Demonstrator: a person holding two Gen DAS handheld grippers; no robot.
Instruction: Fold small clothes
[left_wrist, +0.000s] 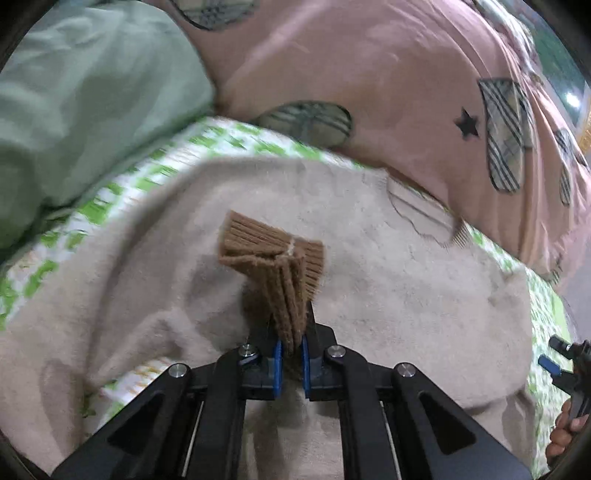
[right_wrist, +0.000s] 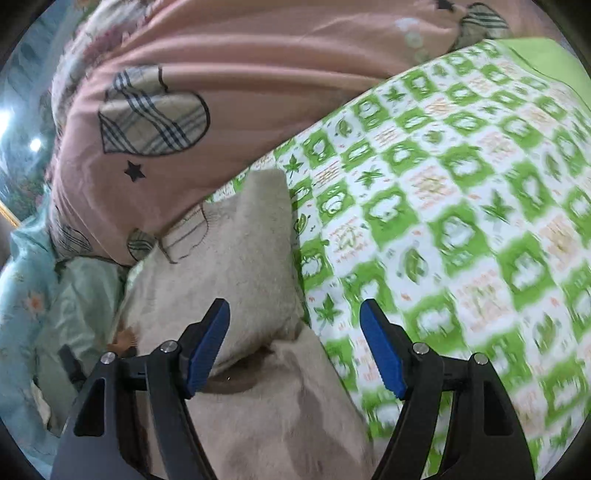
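A small beige sweater (left_wrist: 369, 266) lies spread on the green-and-white patterned sheet (left_wrist: 122, 192). Its brown ribbed cuff (left_wrist: 273, 254) is bunched in folds and pinched between the blue pads of my left gripper (left_wrist: 292, 345), which is shut on it and holds it above the sweater's body. In the right wrist view the same beige sweater (right_wrist: 236, 266) lies at lower left, partly doubled over. My right gripper (right_wrist: 295, 347) stands open over its edge, with nothing pressed between the blue pads (right_wrist: 207, 347). The right gripper (left_wrist: 565, 362) and a hand (left_wrist: 561, 432) show at the left view's right edge.
A pink quilt (left_wrist: 369, 74) with plaid hearts and a star is heaped along the far side. A pale green cloth (left_wrist: 74, 92) lies at the left. The green patterned sheet (right_wrist: 461, 206) stretches out to the right. Light blue floral bedding (right_wrist: 33, 295) lies at the far left.
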